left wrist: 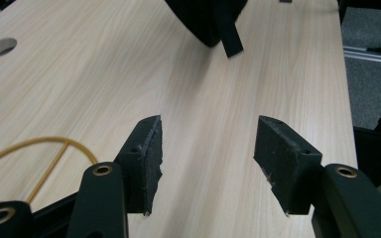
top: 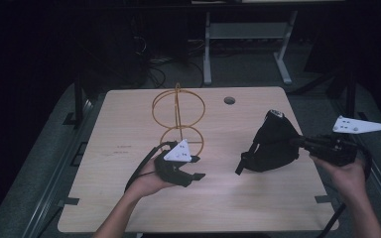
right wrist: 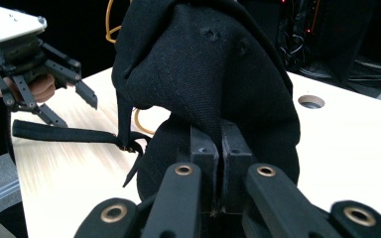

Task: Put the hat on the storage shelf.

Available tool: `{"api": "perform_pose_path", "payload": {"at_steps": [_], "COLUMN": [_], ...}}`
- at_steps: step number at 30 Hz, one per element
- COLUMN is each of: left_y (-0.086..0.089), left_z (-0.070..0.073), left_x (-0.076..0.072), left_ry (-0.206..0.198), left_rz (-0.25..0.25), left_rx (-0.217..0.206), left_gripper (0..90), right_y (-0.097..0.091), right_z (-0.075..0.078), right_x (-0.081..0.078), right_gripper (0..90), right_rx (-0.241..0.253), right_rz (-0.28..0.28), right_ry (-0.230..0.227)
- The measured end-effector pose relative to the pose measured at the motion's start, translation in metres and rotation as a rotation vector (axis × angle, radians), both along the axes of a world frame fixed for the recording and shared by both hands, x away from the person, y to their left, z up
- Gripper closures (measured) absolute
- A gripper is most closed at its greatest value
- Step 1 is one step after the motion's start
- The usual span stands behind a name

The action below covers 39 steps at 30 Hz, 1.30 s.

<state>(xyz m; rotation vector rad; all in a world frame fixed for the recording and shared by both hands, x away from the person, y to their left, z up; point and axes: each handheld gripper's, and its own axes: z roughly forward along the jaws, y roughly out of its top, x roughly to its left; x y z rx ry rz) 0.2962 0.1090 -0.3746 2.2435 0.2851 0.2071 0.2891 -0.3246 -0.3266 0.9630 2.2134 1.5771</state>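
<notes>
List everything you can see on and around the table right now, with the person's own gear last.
cap: 1, black cloth, right half of the table, pinched at its edge and held up; its strap trails toward the left gripper
wire stand: 1, gold, rings on an upright rod, centre back of the table
table: 1, light wood, with a round hole near the back edge
desk frame: 1, grey, on the floor behind the table
left gripper: 1, black with a white plate, front centre, jaws apart with nothing between them
right gripper: 1, black with a white plate, right edge, jaws closed on the cap
hands: 2, one on each gripper
</notes>
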Motion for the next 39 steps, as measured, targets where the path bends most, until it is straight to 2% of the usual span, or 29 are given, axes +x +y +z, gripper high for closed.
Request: {"api": "perform_pose_path", "payload": {"at_steps": [5, 13, 15, 26, 34, 39], "left_y": [0.008, 0.015, 0.016, 0.018, 0.019, 0.02], "left_z": [-0.009, -0.022, -0.025, -0.032, -0.032, -0.033], "left_x": [-0.003, -0.007, -0.008, -0.01, -0.012, -0.01], "left_ry": [-0.001, -0.03, -0.022, -0.029, -0.019, -0.025], "left_rz": [0.015, 0.032, 0.031, 0.015, 0.025, 0.031], "left_rx": [0.01, 0.025, 0.029, 0.061, 0.044, 0.049], "left_gripper": [42.9, 39.2, 39.2, 37.8, 37.4, 37.4], "right_y": [0.003, 0.008, 0.009, 0.022, 0.036, 0.048], "right_z": [0.007, 0.021, 0.025, 0.048, 0.062, 0.075], "right_x": [0.006, 0.014, 0.016, 0.031, 0.043, 0.05], "right_gripper": [87.2, 87.2, 87.2, 87.2, 87.2, 87.2], "right_rx": [-0.015, -0.016, -0.019, -0.03, -0.041, -0.056], "right_rz": [0.001, 0.004, 0.005, 0.019, 0.045, 0.069], "right_ry": [0.004, 0.0, -0.002, -0.016, -0.02, -0.03]}}
